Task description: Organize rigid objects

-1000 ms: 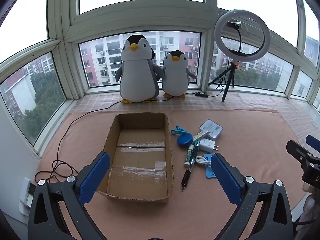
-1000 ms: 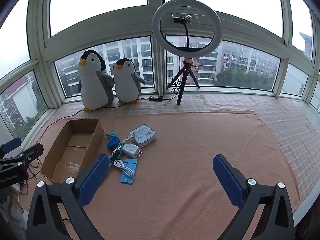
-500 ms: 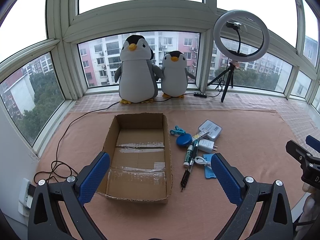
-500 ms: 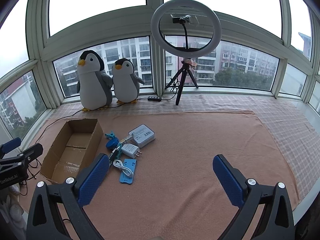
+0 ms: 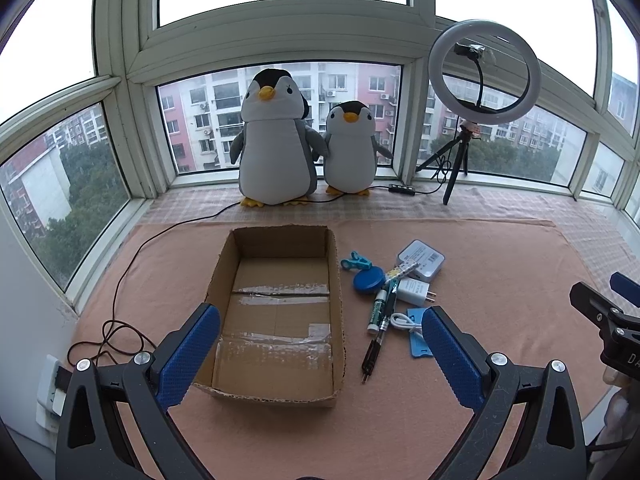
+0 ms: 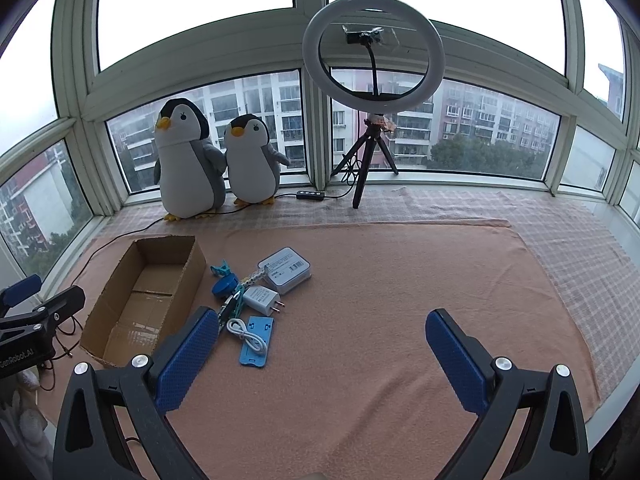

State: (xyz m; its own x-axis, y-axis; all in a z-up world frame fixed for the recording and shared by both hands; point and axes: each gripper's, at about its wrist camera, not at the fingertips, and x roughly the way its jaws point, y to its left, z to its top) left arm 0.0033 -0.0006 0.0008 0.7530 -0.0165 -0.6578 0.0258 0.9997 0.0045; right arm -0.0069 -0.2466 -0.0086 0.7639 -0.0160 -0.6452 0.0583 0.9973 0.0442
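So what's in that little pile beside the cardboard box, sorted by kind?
Pens: 3 (patterned pen, green pen, black pen)
Plug charger: 1
Grey-white box: 1
Round blue case: 1
Teal clip: 1
White cable: 1
Blue flat holder: 1
Total: 9

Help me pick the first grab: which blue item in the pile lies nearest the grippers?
The flat light-blue card under the white cable; the round blue case and teal clip lie farther back.
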